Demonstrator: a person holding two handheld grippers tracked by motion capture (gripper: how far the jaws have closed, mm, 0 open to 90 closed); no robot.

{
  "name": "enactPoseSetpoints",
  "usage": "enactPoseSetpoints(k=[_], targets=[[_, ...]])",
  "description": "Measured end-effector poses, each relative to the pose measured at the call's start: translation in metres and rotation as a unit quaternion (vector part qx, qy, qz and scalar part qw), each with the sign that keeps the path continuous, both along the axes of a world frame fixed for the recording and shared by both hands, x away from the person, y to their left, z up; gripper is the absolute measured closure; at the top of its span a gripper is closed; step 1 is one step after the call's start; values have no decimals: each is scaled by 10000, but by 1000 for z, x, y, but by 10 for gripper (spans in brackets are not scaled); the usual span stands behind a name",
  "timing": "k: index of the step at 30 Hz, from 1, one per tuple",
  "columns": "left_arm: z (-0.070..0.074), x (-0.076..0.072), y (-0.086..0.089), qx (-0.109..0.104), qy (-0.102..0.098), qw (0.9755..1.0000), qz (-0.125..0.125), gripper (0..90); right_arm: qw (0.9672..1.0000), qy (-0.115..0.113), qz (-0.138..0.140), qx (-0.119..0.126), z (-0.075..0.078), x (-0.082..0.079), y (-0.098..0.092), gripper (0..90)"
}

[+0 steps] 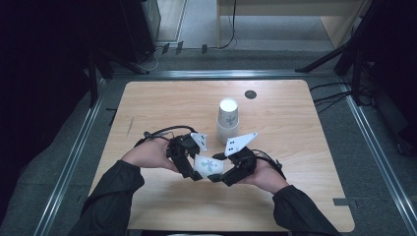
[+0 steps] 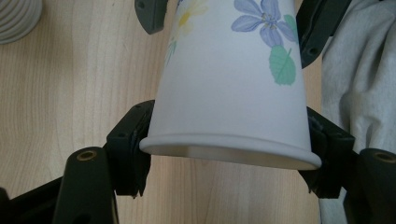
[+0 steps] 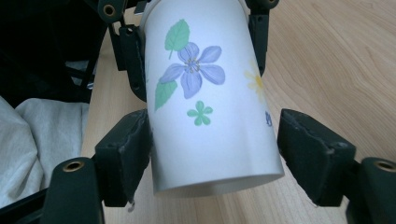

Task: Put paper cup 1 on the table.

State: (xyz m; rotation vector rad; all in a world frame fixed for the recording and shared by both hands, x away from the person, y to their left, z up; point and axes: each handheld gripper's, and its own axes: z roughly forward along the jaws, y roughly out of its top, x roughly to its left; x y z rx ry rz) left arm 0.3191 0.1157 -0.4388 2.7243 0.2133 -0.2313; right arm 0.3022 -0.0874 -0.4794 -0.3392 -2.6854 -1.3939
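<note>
A white paper cup (image 1: 209, 166) printed with flowers lies on its side in the air between my two grippers, low over the wooden table (image 1: 295, 123). My left gripper (image 1: 193, 171) is shut on the cup's open rim end (image 2: 229, 154), with both pads pressed against the wall. My right gripper (image 1: 219, 176) straddles the closed base end of the cup (image 3: 210, 116). One pad (image 3: 133, 149) touches the wall, and a thin gap shows at the other pad (image 3: 308, 154), so it stands open.
A stack of upturned paper cups (image 1: 227, 120) stands behind the grippers near the table's middle; its ribbed rims (image 2: 16, 18) show in the left gripper view. A small black disc (image 1: 251, 94) lies near the far edge. Pale grey cloth (image 2: 355, 70) hangs beside the cup.
</note>
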Motion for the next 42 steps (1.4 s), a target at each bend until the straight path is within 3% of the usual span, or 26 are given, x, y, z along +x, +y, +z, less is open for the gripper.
enactPoseSetpoints(k=[6, 15, 20, 26, 27, 38, 40, 41, 42], targets=[[0, -1, -1, -12, -18, 10000, -31, 297, 9999, -18, 114, -4, 0, -2, 2, 333], [0, 0, 2, -128, -15, 9999, -110, 237, 9997, -117, 204, 14, 3, -3, 1, 345], [1, 2, 8, -308, -128, 9994, 119, 158, 9998, -141, 116, 81, 6, -1, -3, 345], [4, 4, 18, -552, -133, 9981, 238, 144, 9996, -189, 0, 229, 11, 1, -11, 345], [4, 5, 22, -700, -115, 9970, 314, 143, 9994, -189, -43, 293, 13, 2, -15, 345], [1, 3, 37, -1185, -132, 9912, 580, 140, 9976, -223, -249, 602, 21, 5, -30, 344], [1, 1, 41, -1403, -116, 9876, 695, 140, 9972, -213, -291, 661, 22, 5, -33, 344], [1, 1, 41, -1403, -116, 9876, 695, 140, 9969, -224, -288, 701, 22, 6, -34, 344], [1, 0, 44, -1566, -129, 9844, 790, 141, 9967, -219, -307, 725, 23, 6, -35, 344]])
